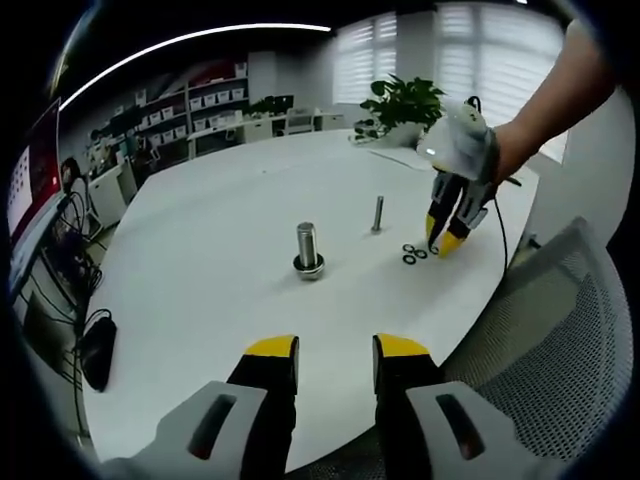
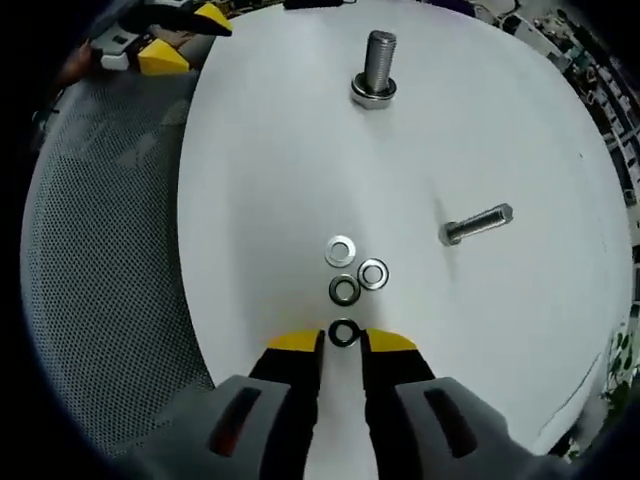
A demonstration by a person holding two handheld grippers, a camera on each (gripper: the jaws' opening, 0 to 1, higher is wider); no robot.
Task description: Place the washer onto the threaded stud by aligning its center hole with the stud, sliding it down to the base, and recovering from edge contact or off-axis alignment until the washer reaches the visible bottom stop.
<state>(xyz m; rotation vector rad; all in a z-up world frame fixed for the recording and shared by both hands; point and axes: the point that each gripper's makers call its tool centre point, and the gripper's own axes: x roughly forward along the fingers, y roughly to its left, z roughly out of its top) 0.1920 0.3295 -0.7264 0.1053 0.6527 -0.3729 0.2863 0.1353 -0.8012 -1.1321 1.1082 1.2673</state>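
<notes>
The right gripper [image 2: 343,342] is down at the white table [image 2: 260,150] with its jaws narrowly apart on either side of the nearest washer [image 2: 344,332], not yet clamped on it; the left gripper [image 1: 336,352] hangs back, jaws apart and holding nothing. To take it cleanly, the jaws should close squarely across the rim so the ring lifts level and clear of the three other washers [image 2: 353,271] just beyond. The thick stud [image 2: 376,68] stands upright well beyond them with a ring already at its base, a thinner bolt [image 2: 478,225] stands to one side, and a mesh chair [image 2: 100,250] sits off the table edge, none blocking the path.
</notes>
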